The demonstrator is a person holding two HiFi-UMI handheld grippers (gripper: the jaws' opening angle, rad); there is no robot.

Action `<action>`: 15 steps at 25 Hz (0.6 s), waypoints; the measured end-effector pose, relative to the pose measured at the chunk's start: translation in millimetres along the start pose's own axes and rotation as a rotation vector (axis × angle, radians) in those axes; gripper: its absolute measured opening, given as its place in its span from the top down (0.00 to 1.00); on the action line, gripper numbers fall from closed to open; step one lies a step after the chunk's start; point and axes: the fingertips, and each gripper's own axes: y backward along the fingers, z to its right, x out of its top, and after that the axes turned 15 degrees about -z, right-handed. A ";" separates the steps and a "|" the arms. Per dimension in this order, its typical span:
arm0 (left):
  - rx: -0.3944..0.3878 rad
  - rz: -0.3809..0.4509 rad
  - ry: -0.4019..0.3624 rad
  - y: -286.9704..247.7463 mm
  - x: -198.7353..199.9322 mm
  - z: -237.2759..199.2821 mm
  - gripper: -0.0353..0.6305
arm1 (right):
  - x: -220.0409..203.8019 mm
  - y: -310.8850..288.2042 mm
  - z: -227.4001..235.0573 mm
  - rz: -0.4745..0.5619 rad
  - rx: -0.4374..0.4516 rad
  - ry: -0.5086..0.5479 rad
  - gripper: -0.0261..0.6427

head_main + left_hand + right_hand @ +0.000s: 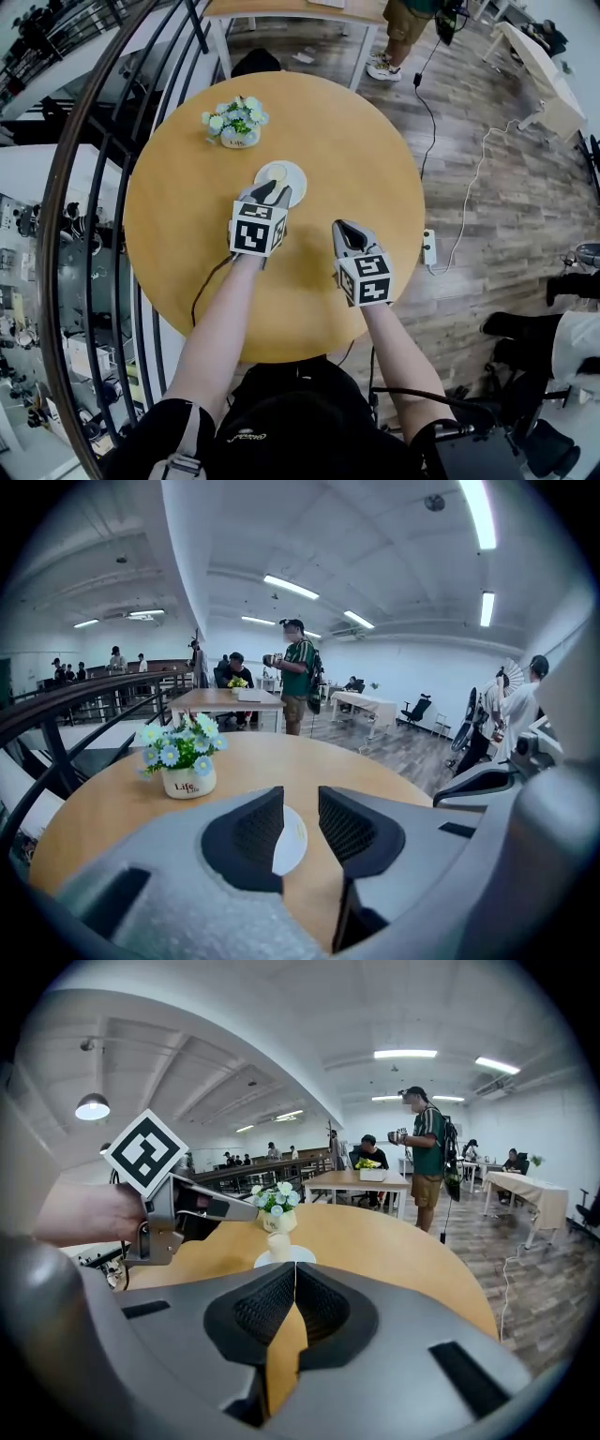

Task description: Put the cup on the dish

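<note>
Cup [276,171] stands on the dish [296,179], well in from the table [375,159] edge, bare wood rightward. Left gripper [272,191] jaws, apart and empty, sit just short of it; right gripper [344,228] jaws are together.

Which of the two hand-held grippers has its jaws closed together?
The right hand-held gripper: its jaws meet with no gap. The left hand-held gripper, nearer the dish, has a gap between its jaws.

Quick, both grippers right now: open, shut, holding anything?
Left gripper: open, nothing between the jaws.
Right gripper: shut, empty.
</note>
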 end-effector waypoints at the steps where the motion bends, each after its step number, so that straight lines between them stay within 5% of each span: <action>1: -0.003 0.013 -0.004 7.2 5.8 3.5 0.77 | 5.8 4.8 -0.9 0.011 -0.001 0.005 0.95; 15: 0.008 0.173 -0.112 97.2 45.8 45.7 0.89 | 62.7 63.3 -21.2 0.140 -0.014 0.031 0.95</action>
